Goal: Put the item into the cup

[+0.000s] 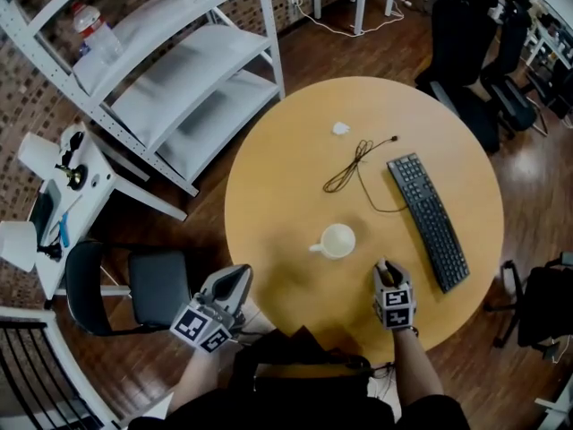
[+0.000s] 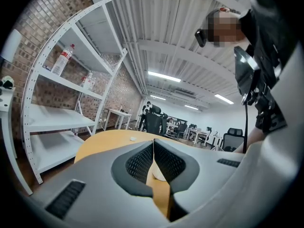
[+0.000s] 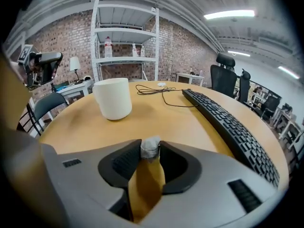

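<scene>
A white cup (image 1: pixel 337 240) with its handle to the left stands upright on the round wooden table (image 1: pixel 269 177); in the right gripper view the cup (image 3: pixel 113 98) is ahead and to the left. My right gripper (image 1: pixel 383 266) is low over the table just right of and nearer than the cup, shut on a small crumpled grey-white item (image 3: pixel 150 147) pinched at its pad tips. My left gripper (image 1: pixel 243 273) hangs beyond the table's near-left edge; its jaws (image 2: pixel 153 144) are shut with nothing between them.
A black keyboard (image 1: pixel 428 220) lies diagonally right of the cup, with a black cable (image 1: pixel 354 164) coiled beyond it. A second small white scrap (image 1: pixel 340 129) lies at the far side. White shelving (image 1: pixel 179 70) and a dark chair (image 1: pixel 152 285) stand to the left.
</scene>
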`<act>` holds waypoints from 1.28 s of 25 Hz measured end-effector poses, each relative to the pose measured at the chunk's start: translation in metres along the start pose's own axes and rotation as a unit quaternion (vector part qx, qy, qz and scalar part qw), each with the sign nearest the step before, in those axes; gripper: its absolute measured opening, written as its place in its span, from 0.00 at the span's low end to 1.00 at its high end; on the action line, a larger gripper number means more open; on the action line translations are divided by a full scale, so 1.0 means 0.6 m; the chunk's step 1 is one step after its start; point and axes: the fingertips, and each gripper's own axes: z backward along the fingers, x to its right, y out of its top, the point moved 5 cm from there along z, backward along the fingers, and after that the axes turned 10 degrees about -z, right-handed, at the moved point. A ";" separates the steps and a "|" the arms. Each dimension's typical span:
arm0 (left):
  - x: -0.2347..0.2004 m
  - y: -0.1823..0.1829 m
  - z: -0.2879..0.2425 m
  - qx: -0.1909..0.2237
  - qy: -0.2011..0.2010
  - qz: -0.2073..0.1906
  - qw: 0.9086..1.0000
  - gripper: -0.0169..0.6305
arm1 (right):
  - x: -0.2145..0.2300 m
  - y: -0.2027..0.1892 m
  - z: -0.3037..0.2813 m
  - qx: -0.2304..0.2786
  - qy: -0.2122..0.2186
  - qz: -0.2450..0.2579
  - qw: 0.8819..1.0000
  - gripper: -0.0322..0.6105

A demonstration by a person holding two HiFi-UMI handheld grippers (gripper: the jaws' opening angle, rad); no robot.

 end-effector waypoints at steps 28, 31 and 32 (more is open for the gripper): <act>-0.026 -0.015 0.161 -0.012 0.108 -0.044 0.993 0.03 | -0.176 0.203 0.049 0.134 0.147 0.040 0.979 0.46; -0.027 -0.007 0.151 0.007 0.105 -0.046 0.993 0.03 | -0.145 0.205 0.074 0.169 0.153 -0.020 0.973 0.46; -0.026 -0.003 0.144 0.013 0.099 -0.048 0.994 0.03 | -0.127 0.204 0.085 0.182 0.156 -0.053 0.969 0.46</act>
